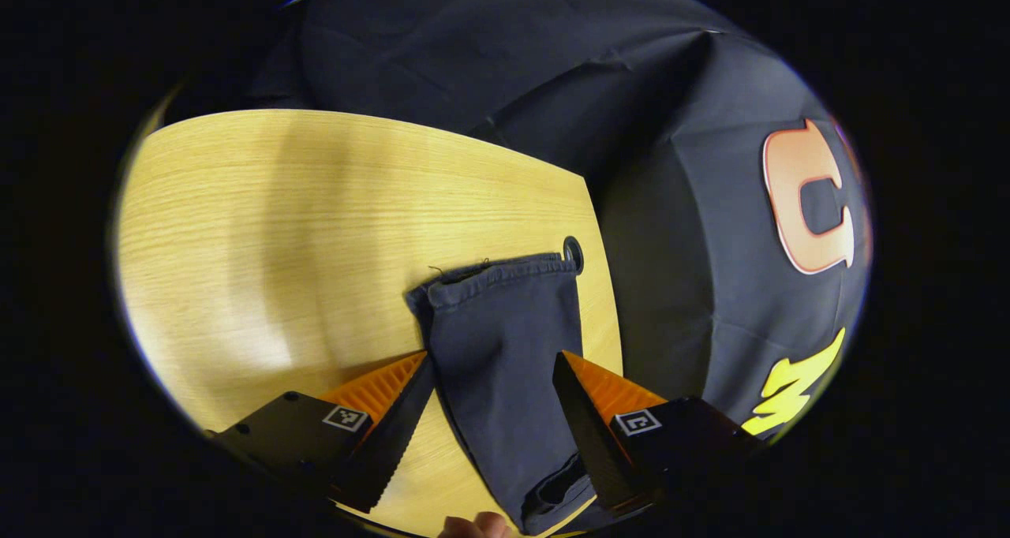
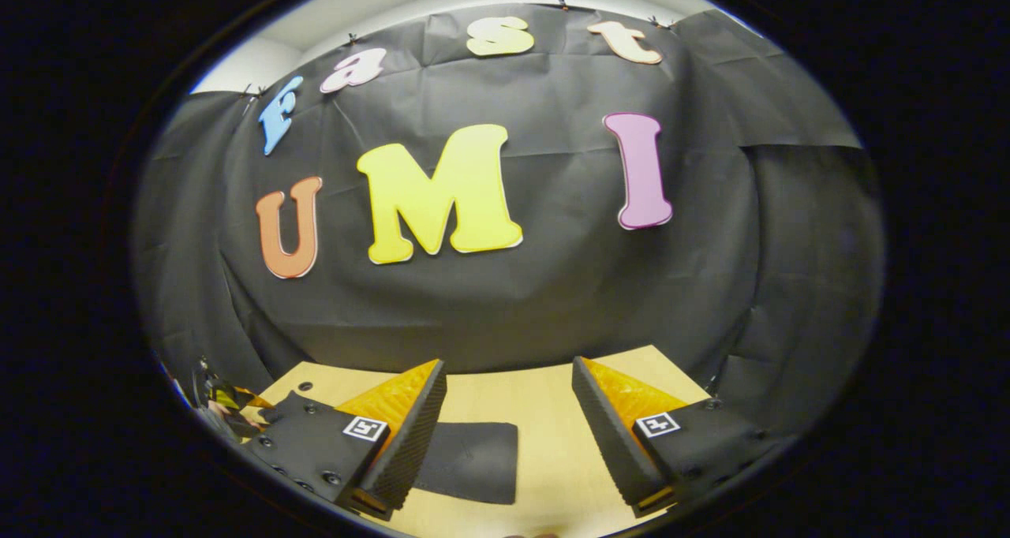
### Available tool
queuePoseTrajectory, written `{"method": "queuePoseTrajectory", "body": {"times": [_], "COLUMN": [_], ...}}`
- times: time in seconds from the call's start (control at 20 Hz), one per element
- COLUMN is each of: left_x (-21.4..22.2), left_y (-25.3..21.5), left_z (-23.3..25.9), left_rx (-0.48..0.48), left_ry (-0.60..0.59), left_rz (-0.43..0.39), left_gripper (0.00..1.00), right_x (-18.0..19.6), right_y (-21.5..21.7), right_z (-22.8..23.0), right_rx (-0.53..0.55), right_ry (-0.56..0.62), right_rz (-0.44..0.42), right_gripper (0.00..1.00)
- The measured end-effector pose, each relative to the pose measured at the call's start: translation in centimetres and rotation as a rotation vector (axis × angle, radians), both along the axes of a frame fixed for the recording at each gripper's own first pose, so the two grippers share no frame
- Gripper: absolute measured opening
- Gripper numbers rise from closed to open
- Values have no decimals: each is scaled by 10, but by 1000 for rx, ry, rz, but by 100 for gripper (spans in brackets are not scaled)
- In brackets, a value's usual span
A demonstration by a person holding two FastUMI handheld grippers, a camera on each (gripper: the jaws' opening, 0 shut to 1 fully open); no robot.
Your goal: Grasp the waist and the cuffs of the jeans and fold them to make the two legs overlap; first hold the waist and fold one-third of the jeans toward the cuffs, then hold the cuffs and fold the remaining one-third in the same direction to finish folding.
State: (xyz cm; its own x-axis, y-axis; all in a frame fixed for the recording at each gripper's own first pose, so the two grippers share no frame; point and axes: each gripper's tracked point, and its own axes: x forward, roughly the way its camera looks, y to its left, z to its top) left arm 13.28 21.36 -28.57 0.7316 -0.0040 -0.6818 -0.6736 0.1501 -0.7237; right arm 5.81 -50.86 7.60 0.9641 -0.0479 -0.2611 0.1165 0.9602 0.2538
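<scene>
Dark blue jeans [image 1: 501, 349] lie on the wooden table [image 1: 300, 230], with a hemmed cuff at the far end near the table's right edge. My left gripper [image 1: 493, 364] hovers open over this leg, one finger on each side of the cloth, not pressing on it. In the right gripper view a dark piece of the jeans [image 2: 469, 459] lies flat on the table [image 2: 544, 443], partly hidden behind the left finger. My right gripper [image 2: 509, 372] is open and holds nothing, pointing toward the booth's wall.
A round black grommet hole [image 1: 573, 252] sits in the table just beyond the cuff. The table's right edge runs close to the jeans. A fingertip [image 1: 477, 526] shows at the bottom. Some gear [image 2: 217, 400] sits at the far left.
</scene>
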Motion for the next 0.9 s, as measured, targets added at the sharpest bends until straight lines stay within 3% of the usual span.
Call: {"method": "queuePoseTrajectory", "body": {"times": [0.05,0.15,0.2,0.35,0.45,0.75,0.8,0.9], "left_x": [6,5,-1,4,8,33,36,46], "left_y": [1,1,2,1,-1,-19,-27,-42], "left_z": [0,-8,-19,-27,-28,42,56,87], "left_rx": [-3,-5,-3,-81,-50,307,356,417], "left_ry": [-14,10,53,54,58,-84,-106,-156], "left_rz": [13,8,3,36,11,-186,-214,-257], "left_gripper": [97,96,90,19,7,4,0,3], "right_x": [-1,-4,-4,-6,-8,-12,-12,-14], "right_y": [-4,-9,-11,-18,-23,-31,-30,-27], "right_z": [-1,-1,-1,0,-1,3,3,5], "right_rx": [-3,0,3,7,7,-2,-8,-16], "right_ry": [3,8,10,10,17,15,15,13], "right_rz": [-7,-15,-19,-30,-34,-46,-43,-32], "right_gripper": [98,98,98,98,98,98,98,100]}}
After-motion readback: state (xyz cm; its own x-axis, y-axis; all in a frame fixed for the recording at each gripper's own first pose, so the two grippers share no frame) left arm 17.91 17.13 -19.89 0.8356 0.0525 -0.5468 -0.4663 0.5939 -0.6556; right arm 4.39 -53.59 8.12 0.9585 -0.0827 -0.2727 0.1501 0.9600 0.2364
